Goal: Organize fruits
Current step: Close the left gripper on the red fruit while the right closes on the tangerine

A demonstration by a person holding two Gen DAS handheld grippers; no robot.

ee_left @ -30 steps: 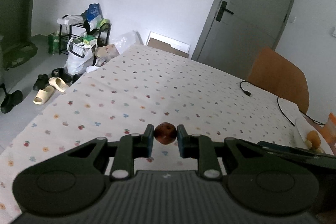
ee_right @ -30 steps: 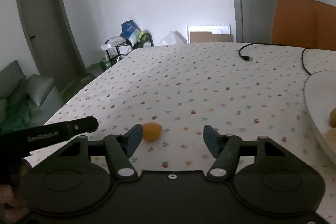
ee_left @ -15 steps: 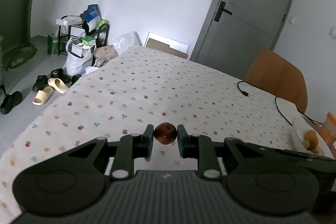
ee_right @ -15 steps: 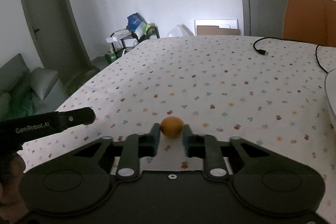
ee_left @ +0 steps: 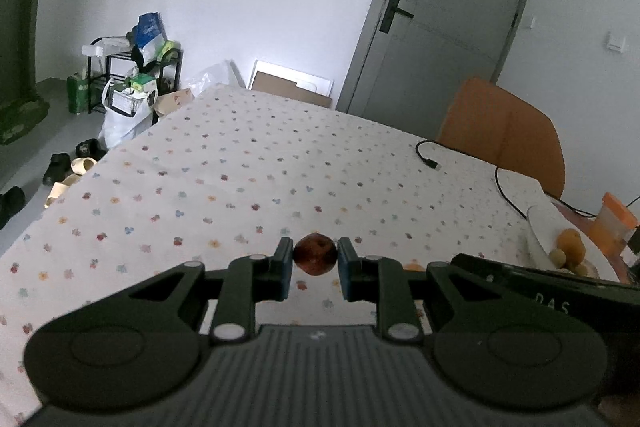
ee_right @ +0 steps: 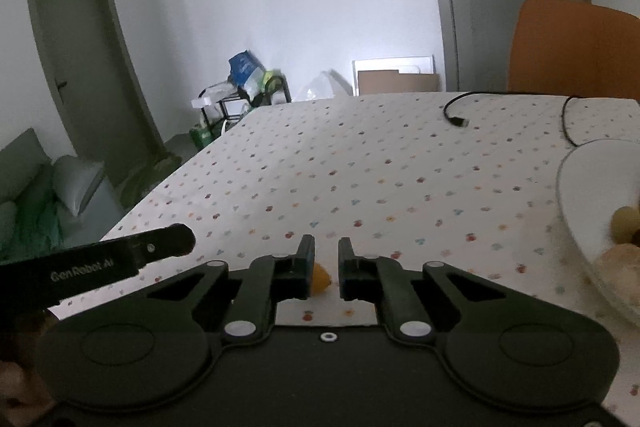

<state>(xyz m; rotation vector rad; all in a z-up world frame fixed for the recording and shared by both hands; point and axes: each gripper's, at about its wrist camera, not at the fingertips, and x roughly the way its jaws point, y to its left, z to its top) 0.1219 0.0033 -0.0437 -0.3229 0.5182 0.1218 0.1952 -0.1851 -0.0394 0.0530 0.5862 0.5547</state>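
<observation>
Left of the plate point(ee_right: 576, 187), the left gripper point(ee_left: 314, 263) clenches a red fruit point(ee_left: 315, 259) and the right gripper point(ee_right: 323, 259), nearly closed, looks to have dropped the orange fruit point(ee_right: 320, 279): carry both level, releasing 1 at a time.

two grippers point(ee_left: 314, 269) point(ee_right: 323, 267); one dark red fruit point(ee_left: 315, 259); one orange fruit point(ee_right: 320, 278); one plate point(ee_right: 576, 187)

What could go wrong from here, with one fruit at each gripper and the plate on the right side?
1. The orange fruit sits low against one finger of the right gripper, with a gap on its other side. It may not be gripped and could roll away.
2. The left gripper pinches the dark red fruit at its fingertips only, so it could slip out on the way to the plate.
</observation>
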